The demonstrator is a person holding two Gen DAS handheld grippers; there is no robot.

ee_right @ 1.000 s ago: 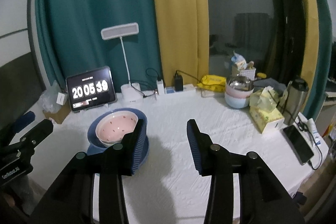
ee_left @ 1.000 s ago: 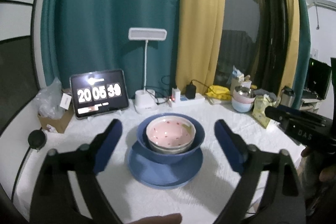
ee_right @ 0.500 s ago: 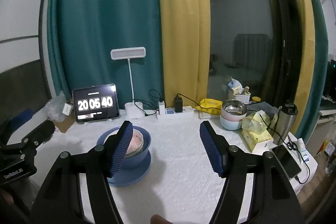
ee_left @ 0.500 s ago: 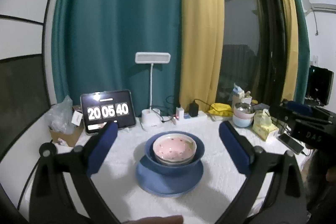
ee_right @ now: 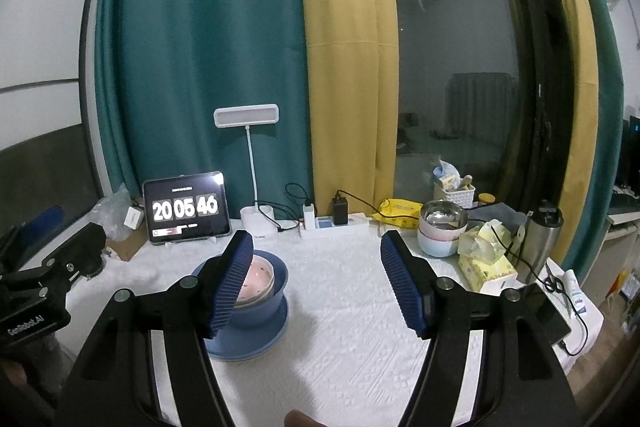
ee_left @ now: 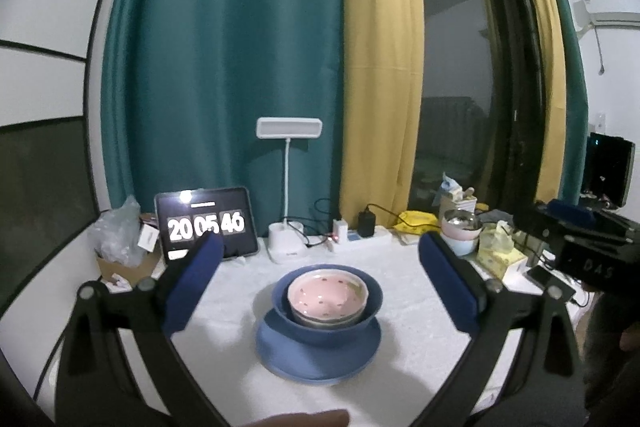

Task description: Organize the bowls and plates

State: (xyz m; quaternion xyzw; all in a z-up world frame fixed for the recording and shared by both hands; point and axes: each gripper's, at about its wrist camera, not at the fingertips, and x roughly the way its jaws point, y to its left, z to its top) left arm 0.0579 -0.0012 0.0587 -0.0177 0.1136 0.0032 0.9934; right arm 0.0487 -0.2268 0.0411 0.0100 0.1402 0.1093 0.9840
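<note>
We judge the stacking step done: the pale pink speckled ceramic bowl (ee_left: 326, 293) sits nested inside the deep blue ceramic bowl (ee_left: 326, 325), which stands on the flat blue round plate (ee_left: 318, 357), all in the middle of the white textured cloth-covered surface (ee_right: 360, 347).

Our left gripper (ee_left: 320, 283) hangs in front of the stack with its fingers spread wide and nothing between them. Our right gripper (ee_right: 316, 279) is to the right of the stack, fingers apart and holding nothing.

We see no other loose plate or bowl on the near cloth, so the next move likely calls only for drawing both hands clear, or for checking the 2 stacked pastel bowls with a steel insert (ee_right: 442, 233) near the far edge.

Around the stack stand a black tablet showing a clock (ee_left: 206, 225), a white desk lamp (ee_left: 288, 187), a white power strip (ee_right: 334, 225), a yellow tissue pack (ee_right: 486, 259), a steel flask (ee_right: 540, 239) and a dark phone (ee_right: 546, 311). None blocks the stack.
</note>
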